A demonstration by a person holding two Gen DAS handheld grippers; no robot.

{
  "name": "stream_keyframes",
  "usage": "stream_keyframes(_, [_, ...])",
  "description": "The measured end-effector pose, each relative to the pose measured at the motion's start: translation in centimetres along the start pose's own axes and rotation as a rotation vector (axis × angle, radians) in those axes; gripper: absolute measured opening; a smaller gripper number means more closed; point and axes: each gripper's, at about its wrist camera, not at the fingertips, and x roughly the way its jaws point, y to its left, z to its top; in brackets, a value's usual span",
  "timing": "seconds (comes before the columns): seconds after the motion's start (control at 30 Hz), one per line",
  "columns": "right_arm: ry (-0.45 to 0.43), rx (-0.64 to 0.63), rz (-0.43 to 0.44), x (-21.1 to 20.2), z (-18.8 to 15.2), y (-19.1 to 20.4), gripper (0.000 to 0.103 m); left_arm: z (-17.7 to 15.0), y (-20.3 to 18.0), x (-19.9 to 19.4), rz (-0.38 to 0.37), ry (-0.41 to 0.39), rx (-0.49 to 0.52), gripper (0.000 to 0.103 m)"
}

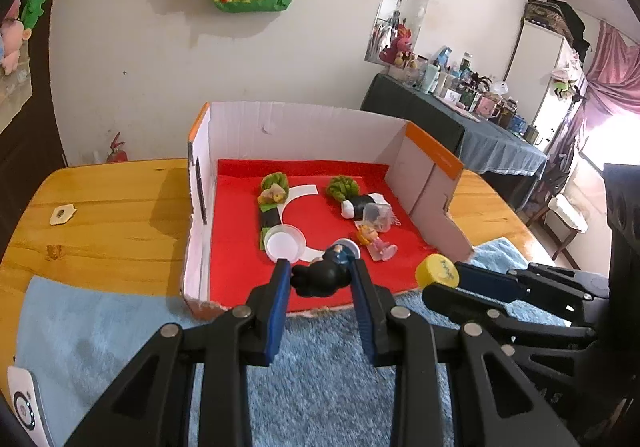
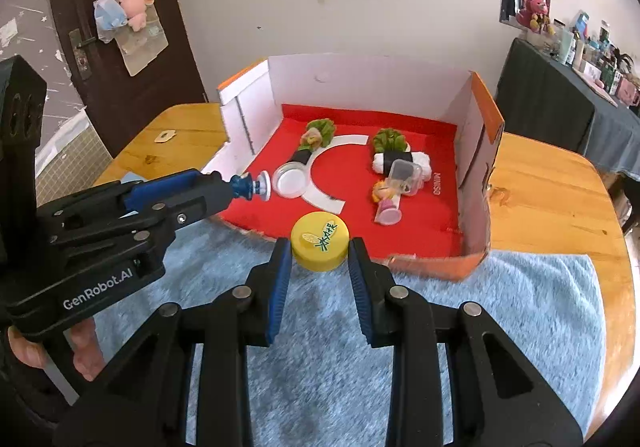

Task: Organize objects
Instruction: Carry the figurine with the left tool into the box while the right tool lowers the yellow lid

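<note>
Holding a black figurine (image 1: 320, 277) and yellow cap (image 2: 319, 241) clamped, both grippers hover near the box (image 2: 478, 151), several toys already inside.

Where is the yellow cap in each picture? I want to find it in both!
Left wrist view: the yellow cap sits right of centre, low down, pinched at the tip of the right gripper coming in from the right.
Right wrist view: the cap is in the middle, between that gripper's blue pads.
Shared landmark: the red-floored cardboard box, just behind the cap in both.
</note>
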Motion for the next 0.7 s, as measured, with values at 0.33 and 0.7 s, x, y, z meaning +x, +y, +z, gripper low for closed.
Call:
stream_keyframes(0.33, [0.059, 0.029, -0.022, 4.0, 2.1, -2.3, 0.028, 1.2, 1.5, 4.3, 0.000, 0.060, -0.014, 0.032])
stream_keyframes(0.7, [0.183, 0.036, -0.041, 7.9, 2.5, -3.4, 0.028, 0.8, 2.7, 7.3, 0.009, 0.135, -0.023, 0.032])
